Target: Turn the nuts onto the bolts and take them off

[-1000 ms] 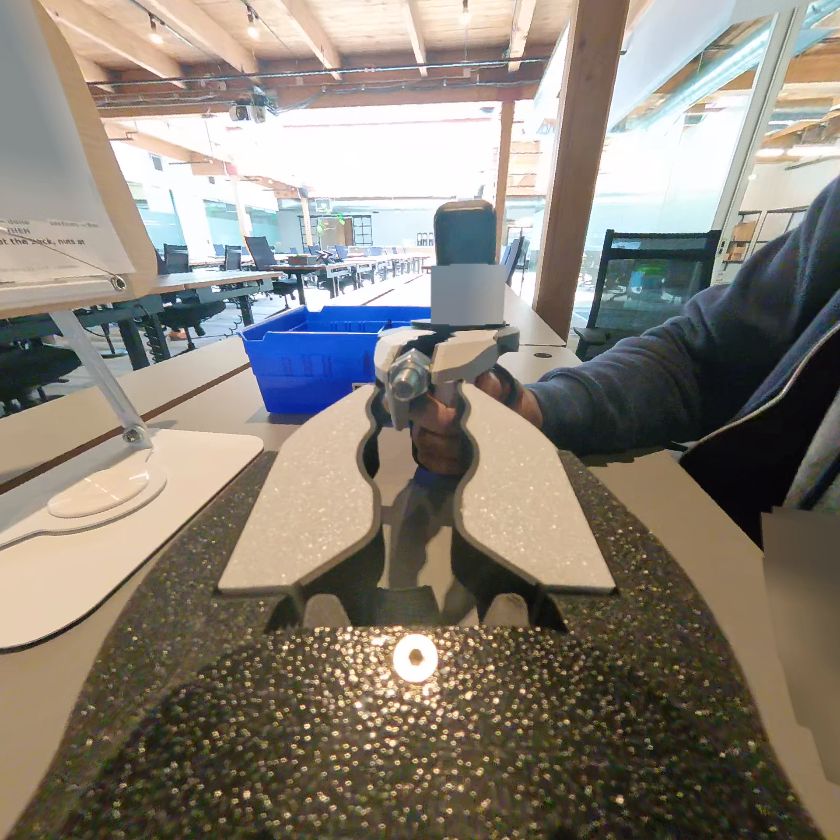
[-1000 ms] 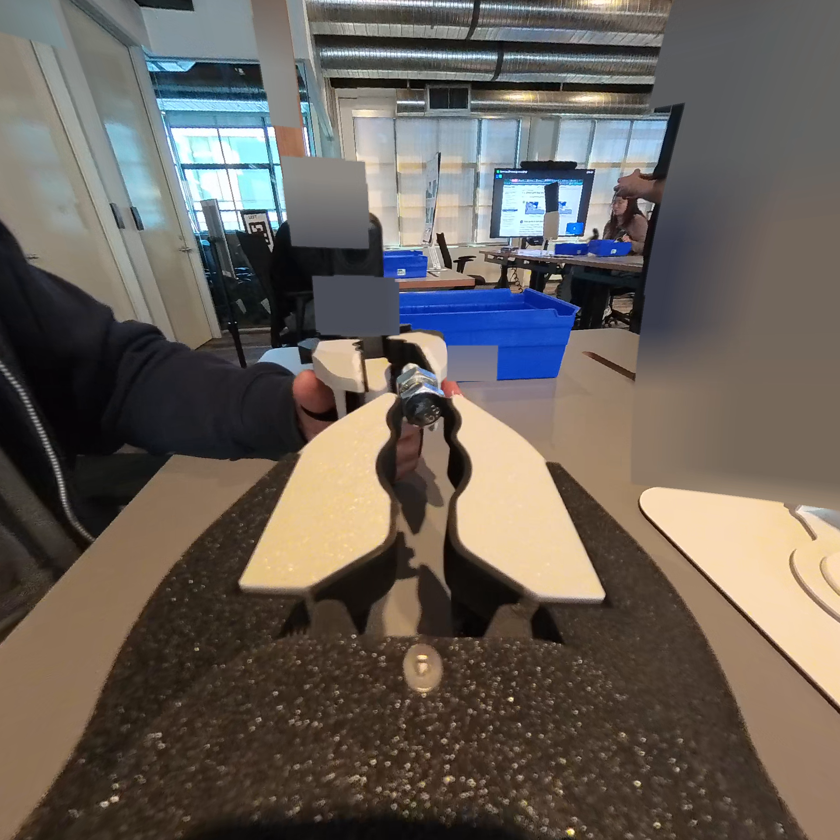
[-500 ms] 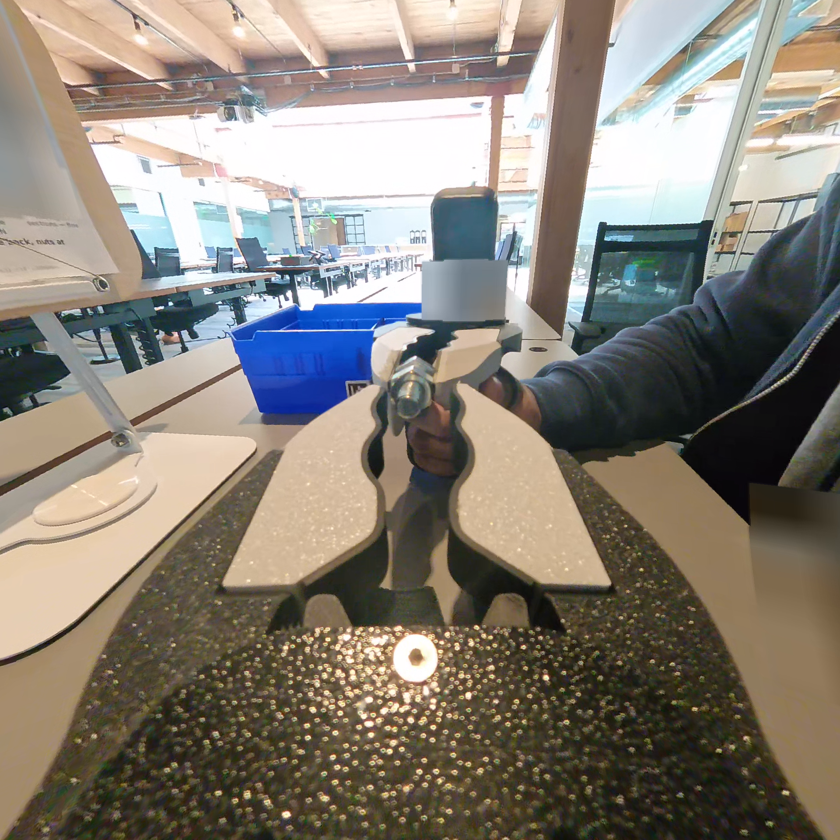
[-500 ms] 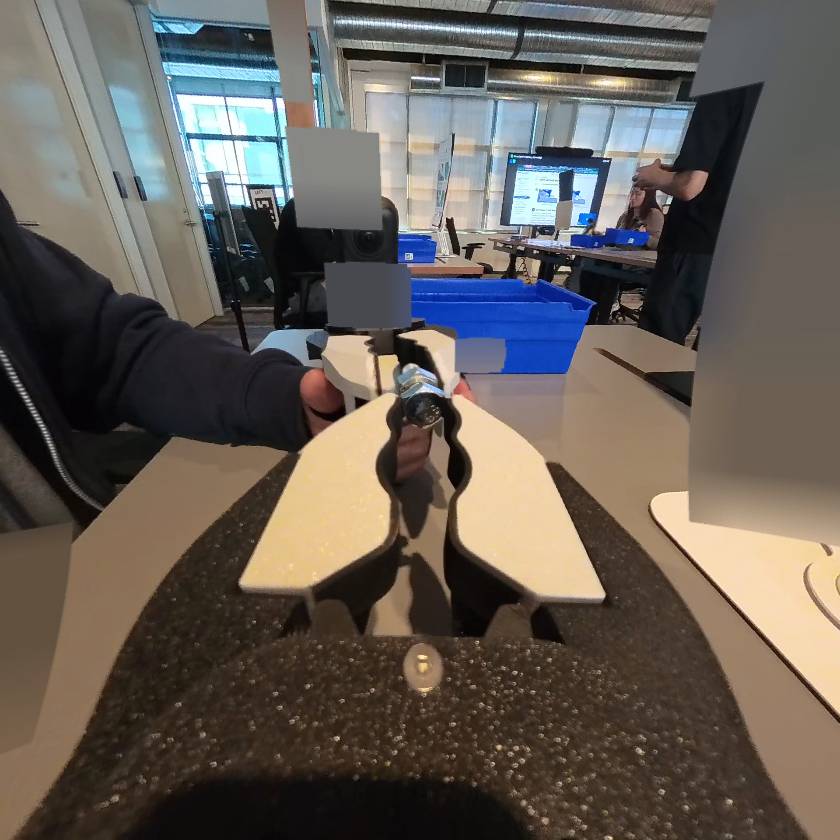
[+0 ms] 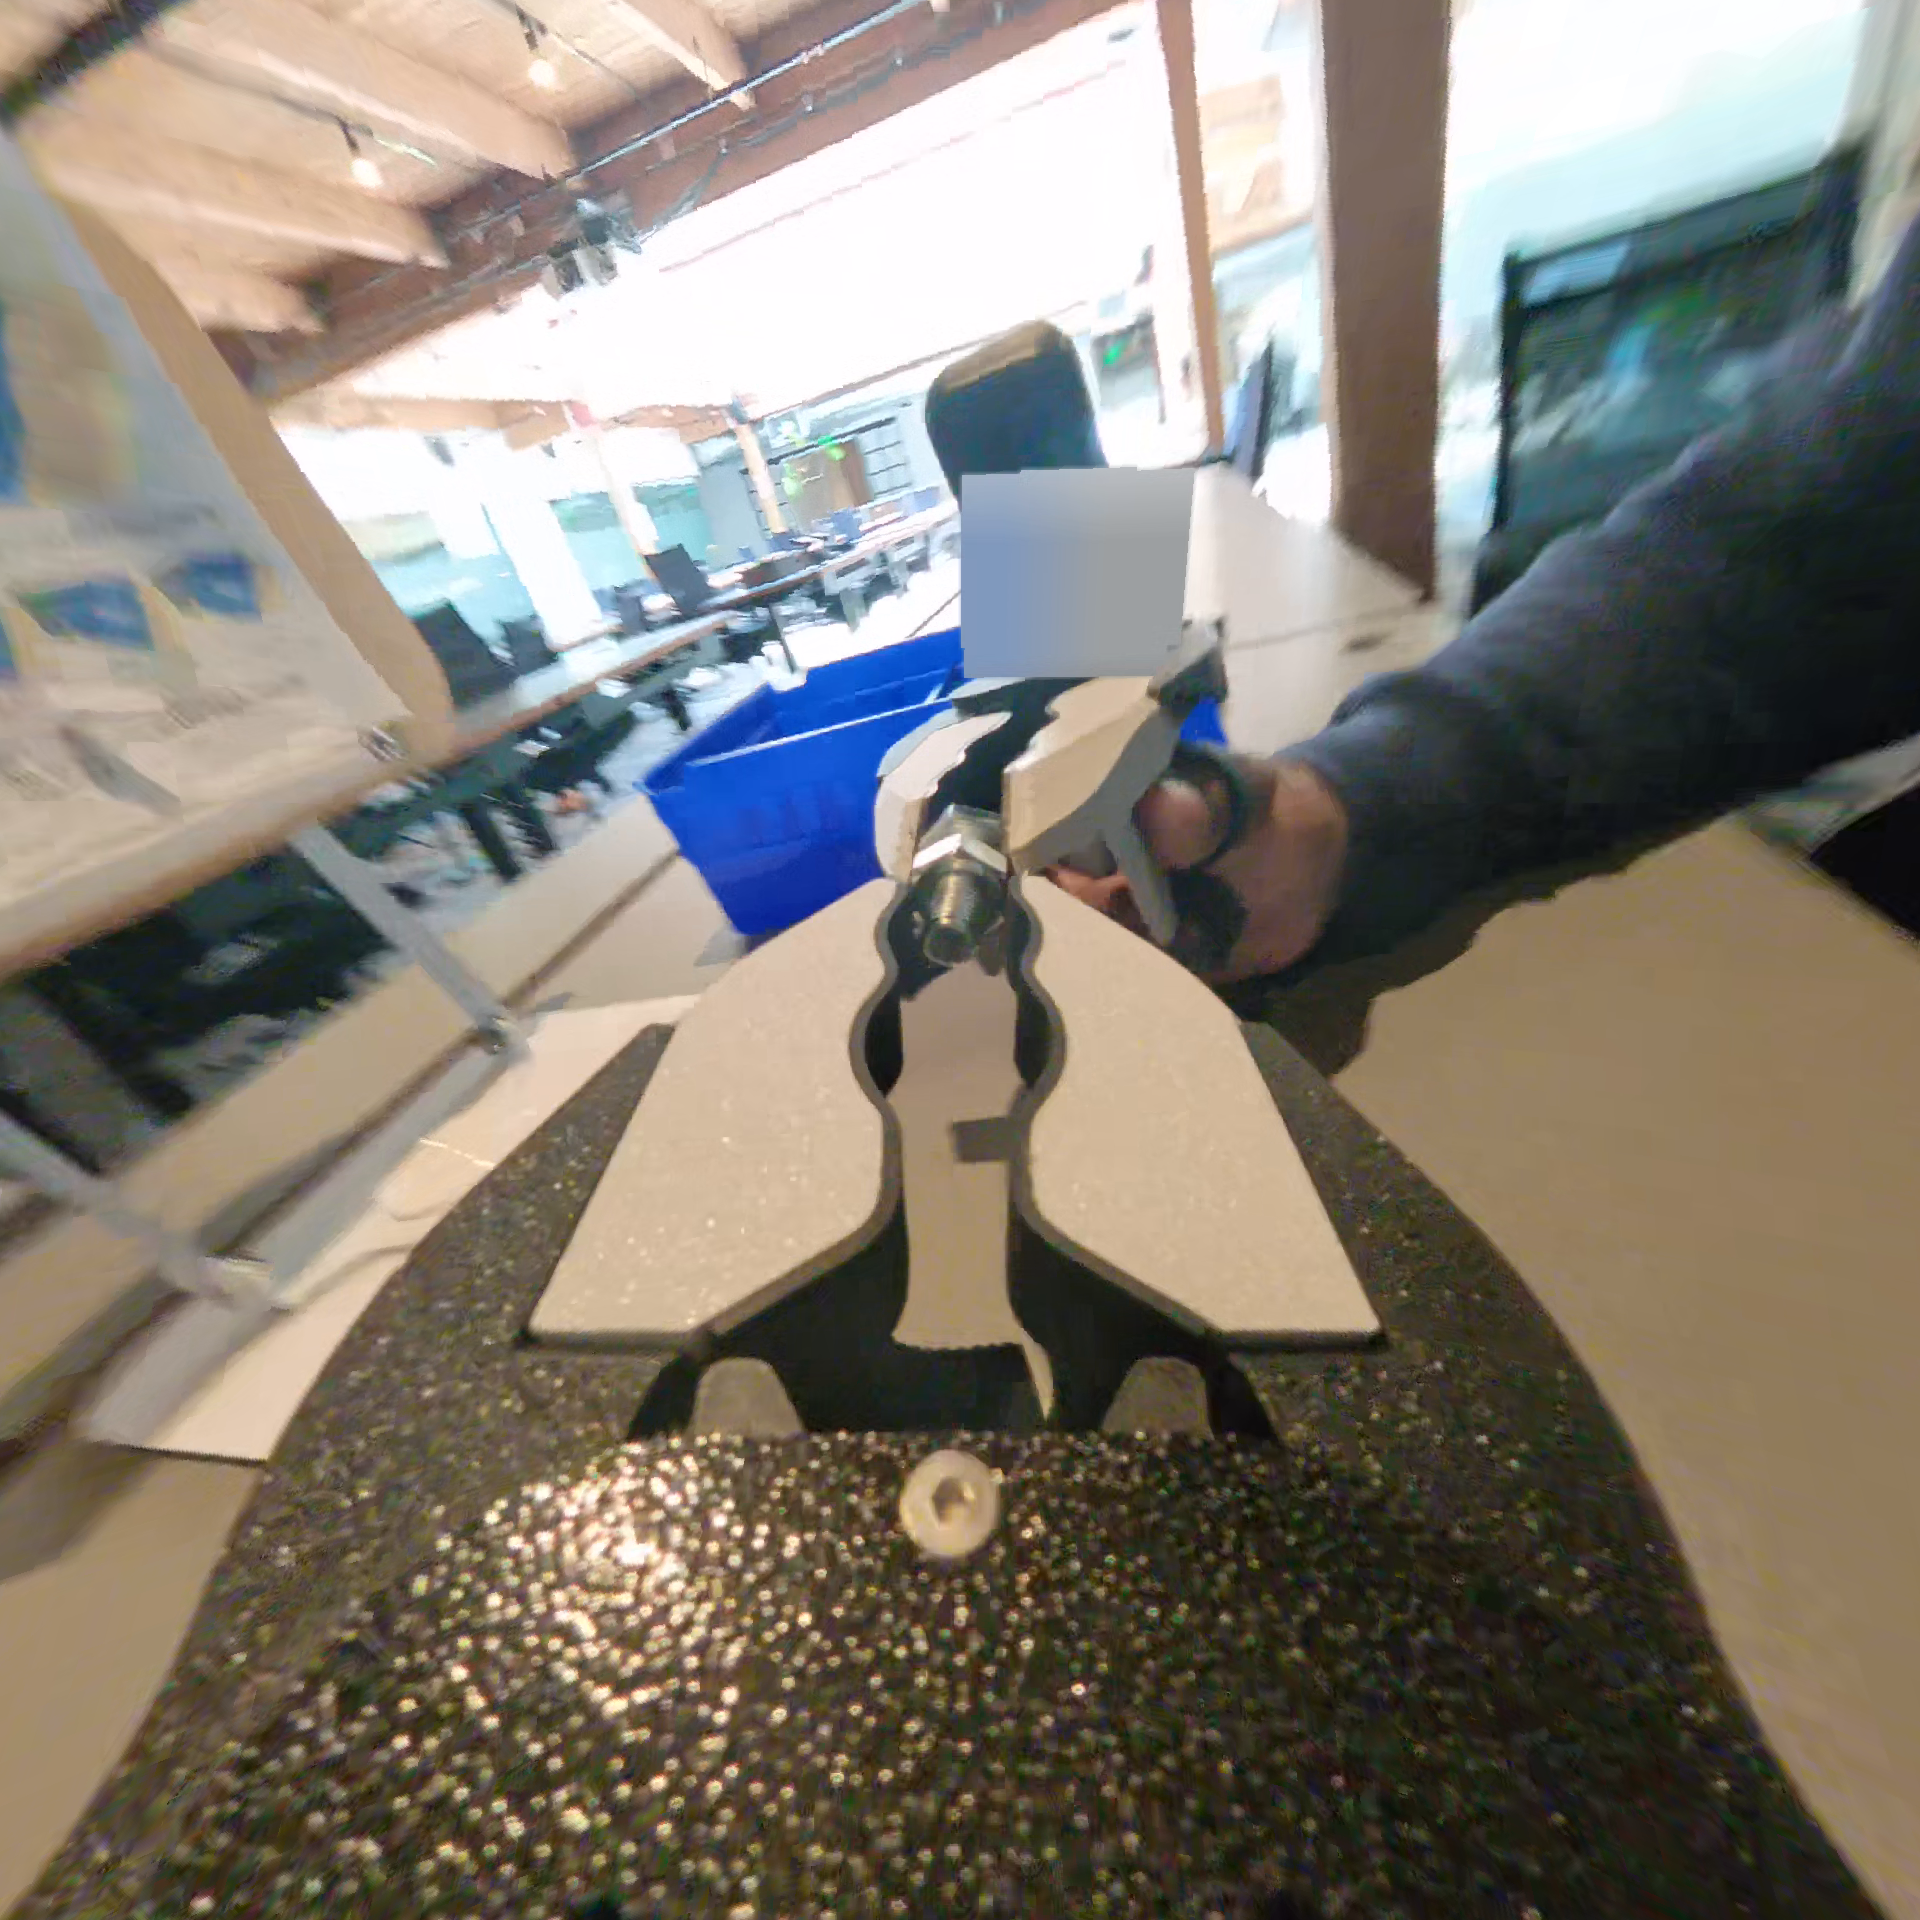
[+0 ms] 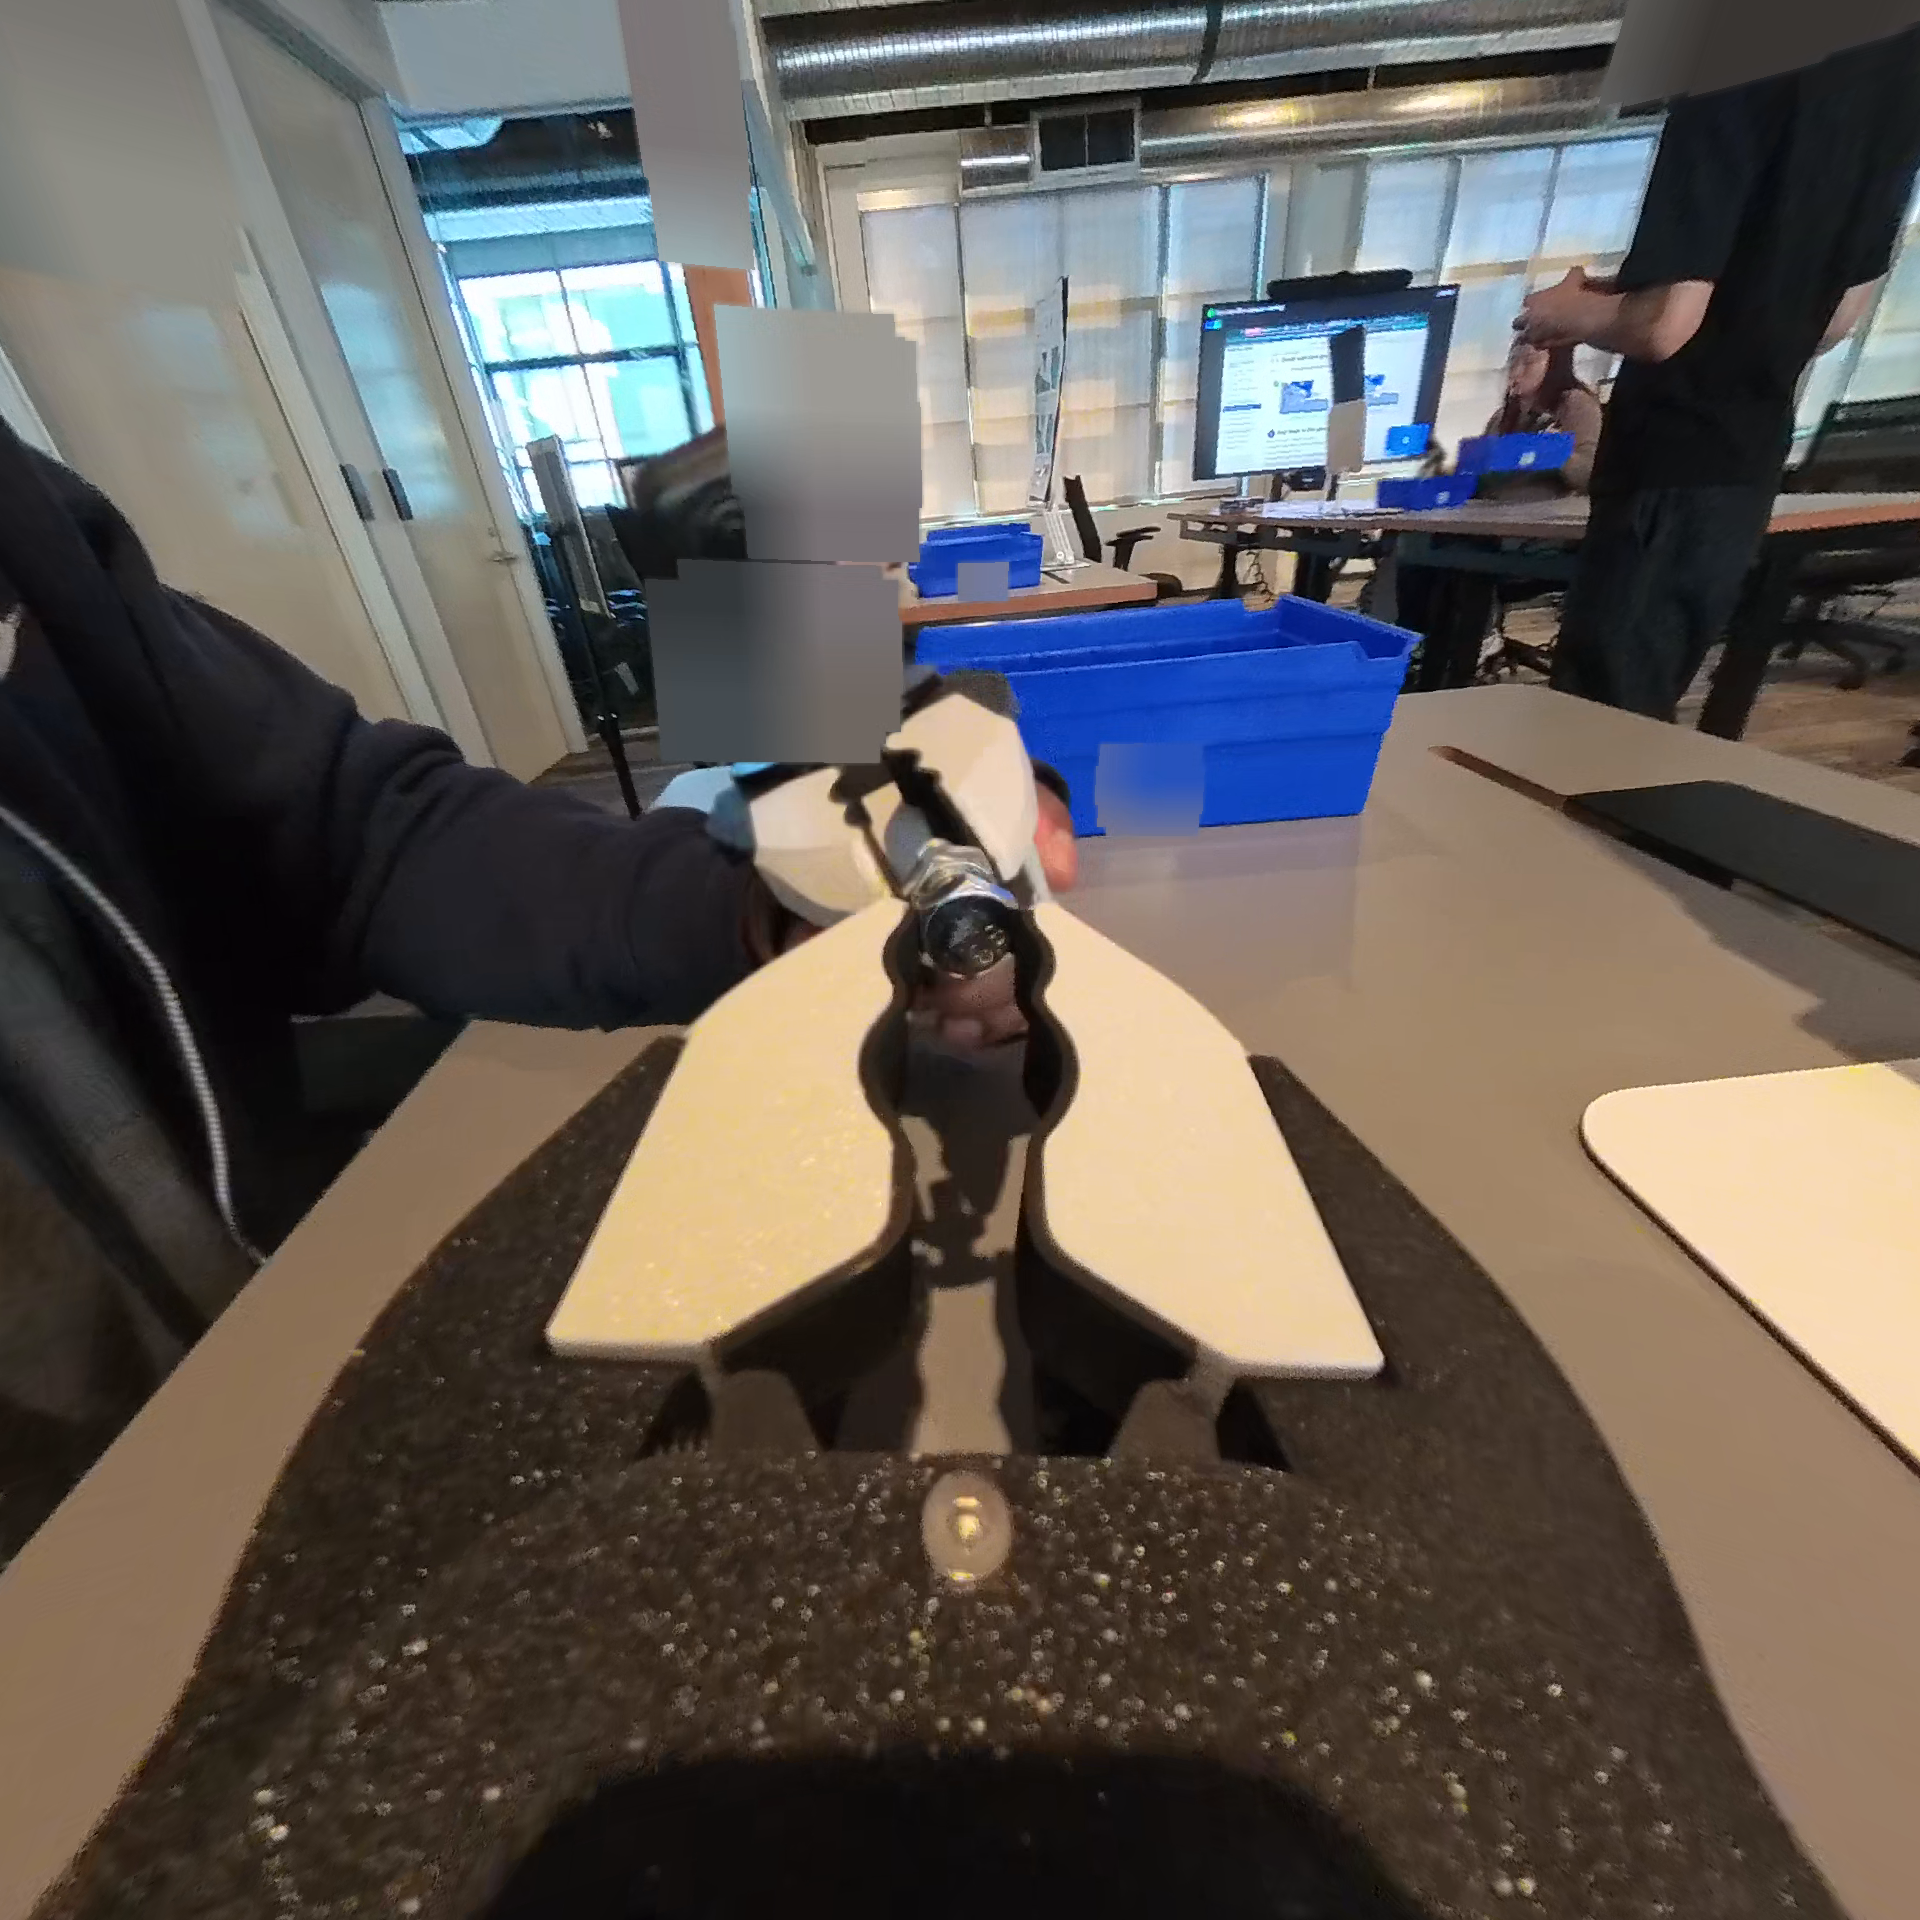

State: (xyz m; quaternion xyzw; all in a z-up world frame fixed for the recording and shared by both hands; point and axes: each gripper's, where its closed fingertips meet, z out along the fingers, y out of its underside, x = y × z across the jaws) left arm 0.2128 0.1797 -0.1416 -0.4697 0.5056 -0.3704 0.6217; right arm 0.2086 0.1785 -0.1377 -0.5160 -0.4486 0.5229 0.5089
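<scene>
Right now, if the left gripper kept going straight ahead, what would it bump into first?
The bolt sits at the left gripper tips already, with the nut on it. Straight past that it would likely hit the right gripper, which holds the nut, though depth is hard to judge.

— What kind of place is this?

— An open-plan office. In the right wrist view, rows of desks (image 6: pixel 1351 520) run back toward tall shaded windows (image 6: pixel 1091 332), with rolling office chairs (image 6: pixel 1101 530) pulled up to them.

— Anything else?

— A large monitor (image 6: pixel 1325 379) glows at the far end, a seated person (image 6: pixel 1538 416) works beside it, and another person (image 6: pixel 1714 364) stands near the desk. Exposed metal ducts (image 6: pixel 1039 52) cross the ceiling.

— And the left wrist view?

— More long desks with dark chairs (image 5: pixel 665 571), timber ceiling beams (image 5: pixel 260 208), a wooden post (image 5: pixel 1382 281) and glass partitions. Blue plastic bins (image 6: pixel 1195 696) sit on the grey tabletop (image 6: pixel 1507 935).
</scene>
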